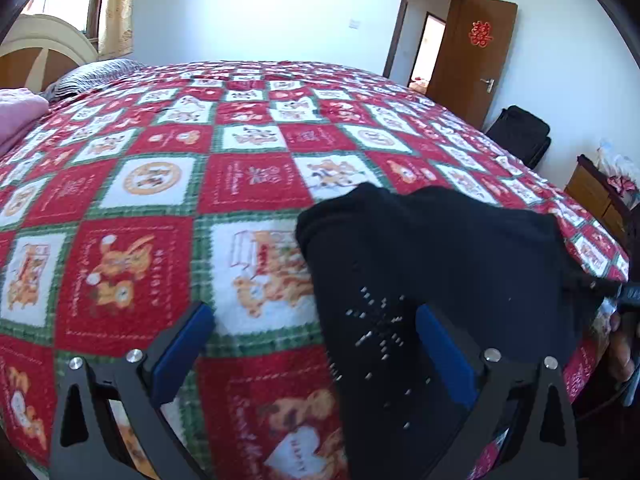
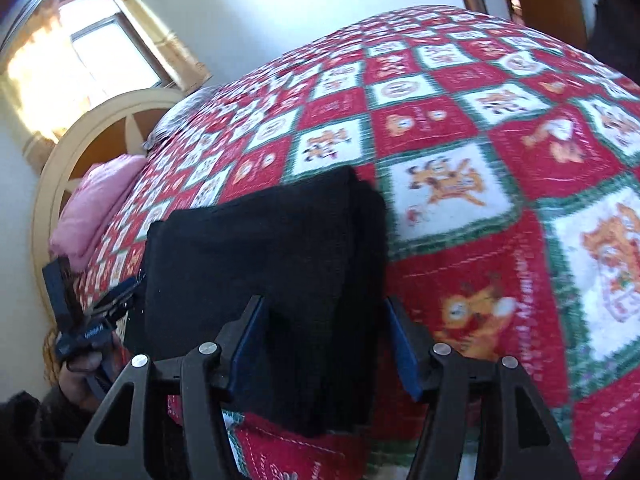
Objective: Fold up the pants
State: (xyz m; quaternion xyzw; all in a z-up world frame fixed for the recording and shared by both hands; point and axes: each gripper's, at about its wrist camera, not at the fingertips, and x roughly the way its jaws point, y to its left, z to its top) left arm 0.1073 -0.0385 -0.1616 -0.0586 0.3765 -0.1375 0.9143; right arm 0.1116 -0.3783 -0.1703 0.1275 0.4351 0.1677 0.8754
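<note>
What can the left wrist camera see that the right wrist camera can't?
Only the left wrist view shows the open brown door with its red paper decoration, and a black bag by the wall. Only the right wrist view shows the bright window clearly. Both show the black pants lying folded on the red patchwork blanket, a pink pillow, and the open jaws of each gripper.

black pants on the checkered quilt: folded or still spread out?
Folded. The black pants form a compact stacked rectangle on the red checkered quilt, with layered edges showing along one side; no legs lie spread out.
</note>
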